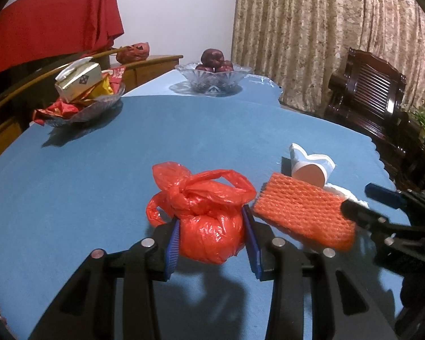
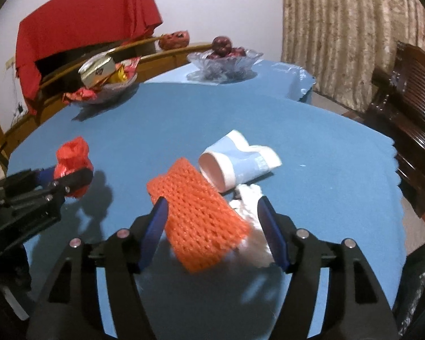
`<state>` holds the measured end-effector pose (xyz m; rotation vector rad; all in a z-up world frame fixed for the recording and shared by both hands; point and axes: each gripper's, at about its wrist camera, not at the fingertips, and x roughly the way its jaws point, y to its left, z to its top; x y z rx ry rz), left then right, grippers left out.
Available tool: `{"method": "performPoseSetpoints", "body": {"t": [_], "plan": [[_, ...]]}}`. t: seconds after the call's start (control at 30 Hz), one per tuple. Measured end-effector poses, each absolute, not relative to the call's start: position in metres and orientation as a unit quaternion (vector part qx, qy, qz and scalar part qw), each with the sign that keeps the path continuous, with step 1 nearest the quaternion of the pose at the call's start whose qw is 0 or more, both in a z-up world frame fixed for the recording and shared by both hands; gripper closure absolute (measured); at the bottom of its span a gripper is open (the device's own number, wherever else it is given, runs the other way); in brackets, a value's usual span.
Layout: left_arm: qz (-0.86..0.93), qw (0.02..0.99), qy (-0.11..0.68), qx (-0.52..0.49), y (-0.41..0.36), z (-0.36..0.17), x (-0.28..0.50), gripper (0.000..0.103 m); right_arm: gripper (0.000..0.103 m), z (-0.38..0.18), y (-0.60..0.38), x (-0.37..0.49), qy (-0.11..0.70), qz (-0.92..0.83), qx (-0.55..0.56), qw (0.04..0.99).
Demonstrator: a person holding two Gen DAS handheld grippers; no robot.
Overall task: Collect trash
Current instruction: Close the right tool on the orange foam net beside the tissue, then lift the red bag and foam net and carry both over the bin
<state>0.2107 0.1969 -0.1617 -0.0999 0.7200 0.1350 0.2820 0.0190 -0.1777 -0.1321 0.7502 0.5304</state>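
My left gripper [image 1: 211, 218] is shut on a knotted red plastic bag [image 1: 209, 215], squeezing its bulging lower part just above the blue table [image 1: 99, 184]. The right wrist view shows that bag [image 2: 72, 158] in the left gripper [image 2: 70, 178] at the left. My right gripper [image 2: 212, 202] is open, and an orange foam net [image 2: 201, 221] lies loose between its jaws, partly over crumpled white tissue [image 2: 249, 206]. A squashed white and blue paper cup [image 2: 235, 164] lies on its side just beyond. In the left wrist view the net [image 1: 303, 212], cup [image 1: 311, 170] and right gripper [image 1: 359, 198] are at the right.
A glass bowl of dark red apples [image 1: 214, 76] stands at the table's far end. A glass dish of snack packets [image 1: 82, 99] sits at the far left. A dark wooden chair [image 1: 368, 96] stands off the table's scalloped right edge, before a curtain.
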Motion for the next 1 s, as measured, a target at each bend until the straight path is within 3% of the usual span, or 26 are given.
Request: {"method": "performPoseSetpoints", "body": {"t": [0.13,0.27,0.33,0.4,1.0], "plan": [[0.066,0.932,0.352,-0.049,0.197,-0.162,0.211,0.063,0.053,-0.195,0.029,0.284,0.392,0.272,-0.078,0.875],[0.066,0.932,0.354,-0.051,0.198,-0.162,0.211,0.063,0.075,-0.211,0.035,0.279,0.419,0.282,-0.086,0.859],[0.066,0.932,0.354,-0.050,0.199,-0.162,0.211,0.063,0.079,-0.213,0.033,0.276,0.420,0.281,-0.084,0.859],[0.067,0.932,0.353,-0.050,0.199,-0.162,0.211,0.063,0.092,-0.211,0.031,0.276,0.420,0.282,-0.077,0.859],[0.044,0.938,0.340,-0.042,0.178,-0.141,0.191,0.063,0.094,-0.150,-0.009,0.246,0.366,0.268,-0.026,0.891]]}}
